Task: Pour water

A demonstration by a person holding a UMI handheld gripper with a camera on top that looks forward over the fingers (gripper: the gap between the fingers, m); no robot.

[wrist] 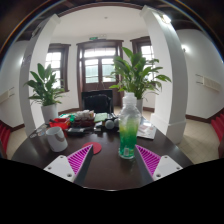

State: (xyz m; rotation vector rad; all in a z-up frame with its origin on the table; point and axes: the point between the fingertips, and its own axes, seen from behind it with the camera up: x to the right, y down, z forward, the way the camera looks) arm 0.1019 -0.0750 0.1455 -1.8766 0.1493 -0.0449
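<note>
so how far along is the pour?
Nothing looks done yet. The claw is open and empty, its fingers short of the clear bottle with green liquid, which stands upright on the dark table. Left: grasp it and pour, perhaps into the white mug.

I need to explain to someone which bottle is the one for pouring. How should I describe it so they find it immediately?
Start at the dark round table. Just ahead of the open claw, a little right of centre, stands a clear plastic bottle. Unlike the white mug to its left, it is tall, see-through and holds green liquid in its lower part.
</note>
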